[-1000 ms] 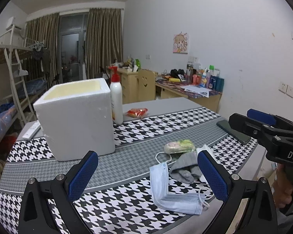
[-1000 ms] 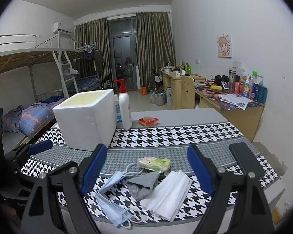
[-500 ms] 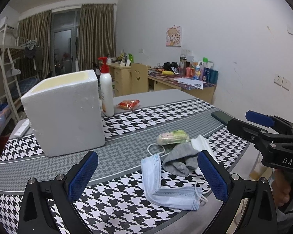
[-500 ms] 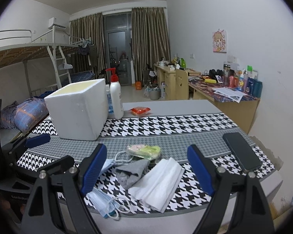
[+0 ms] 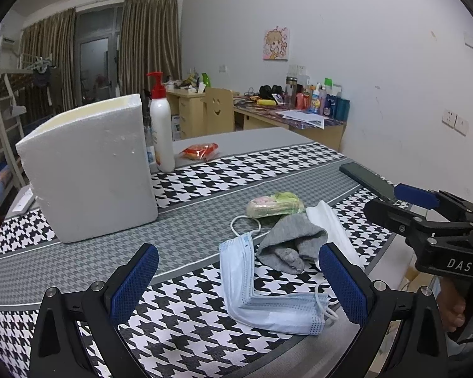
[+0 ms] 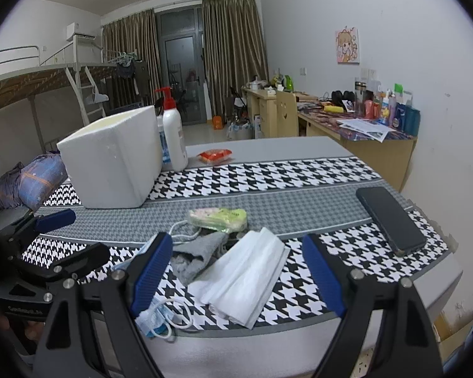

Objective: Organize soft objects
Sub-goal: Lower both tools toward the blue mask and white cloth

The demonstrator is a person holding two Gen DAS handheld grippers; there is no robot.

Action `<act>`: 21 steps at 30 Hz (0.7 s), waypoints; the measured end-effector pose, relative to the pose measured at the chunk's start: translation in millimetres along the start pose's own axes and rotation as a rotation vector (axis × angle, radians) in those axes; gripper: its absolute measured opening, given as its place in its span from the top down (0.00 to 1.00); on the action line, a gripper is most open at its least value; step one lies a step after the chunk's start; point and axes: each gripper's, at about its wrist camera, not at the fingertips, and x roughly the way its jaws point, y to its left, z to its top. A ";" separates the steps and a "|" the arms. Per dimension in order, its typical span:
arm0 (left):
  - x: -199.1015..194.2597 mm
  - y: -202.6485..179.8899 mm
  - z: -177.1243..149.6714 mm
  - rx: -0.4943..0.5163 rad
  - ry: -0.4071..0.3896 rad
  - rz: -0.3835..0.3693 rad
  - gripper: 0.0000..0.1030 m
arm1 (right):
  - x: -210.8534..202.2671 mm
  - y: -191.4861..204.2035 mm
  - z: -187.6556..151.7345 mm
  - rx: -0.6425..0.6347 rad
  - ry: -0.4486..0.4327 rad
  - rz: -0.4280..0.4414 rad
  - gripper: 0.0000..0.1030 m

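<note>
Soft items lie in a pile near the table's front edge: a blue face mask (image 5: 261, 296) (image 6: 156, 316), a grey sock (image 5: 291, 244) (image 6: 195, 253), a folded white mask (image 6: 244, 278) (image 5: 329, 226) and a green-pink packet (image 5: 276, 204) (image 6: 219, 217). A white foam box (image 5: 88, 170) (image 6: 113, 160) stands at the left, open at the top. My left gripper (image 5: 236, 283) is open and empty above the blue mask. My right gripper (image 6: 236, 277) is open and empty above the white mask.
A white pump bottle (image 5: 161, 129) (image 6: 174, 135) with a red top stands beside the box. A red snack packet (image 5: 200, 151) (image 6: 215, 156) lies behind. A black phone (image 6: 389, 219) (image 5: 369, 178) lies at the right. The table edge (image 6: 268, 337) is close below my grippers.
Both grippers have moved forward and down toward the pile of soft items. Both stay open and empty. Nothing on the table has moved.
</note>
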 end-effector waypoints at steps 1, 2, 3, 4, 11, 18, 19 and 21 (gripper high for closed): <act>1.5 -0.1 -0.7 -0.001 0.004 -0.003 0.01 | 1.1 -0.5 -1.6 0.000 0.003 -0.001 0.15; 2.7 -0.3 -1.4 -0.002 0.008 -0.007 0.01 | 2.4 -1.2 -3.0 0.000 0.008 -0.002 0.15; 4.2 -0.7 -2.1 -0.002 0.014 -0.012 0.01 | 4.4 -2.2 -4.5 0.002 0.015 -0.002 0.15; 5.9 -1.4 -3.0 -0.001 0.019 -0.014 0.01 | 5.9 -2.8 -5.1 0.005 0.021 -0.003 0.15; 14.3 -3.3 -7.5 0.002 0.048 -0.029 0.01 | 17.0 -8.0 -13.6 0.020 0.061 -0.008 0.15; 22.6 -5.6 -12.1 0.000 0.080 -0.040 0.01 | 30.5 -14.1 -21.9 0.052 0.108 -0.004 0.22; 23.7 -5.5 -12.6 0.000 0.086 -0.041 0.01 | 32.1 -15.2 -22.9 0.056 0.116 -0.001 0.25; 26.4 -5.5 -13.6 -0.002 0.096 -0.039 0.01 | 35.7 -17.6 -24.4 0.067 0.130 0.002 0.30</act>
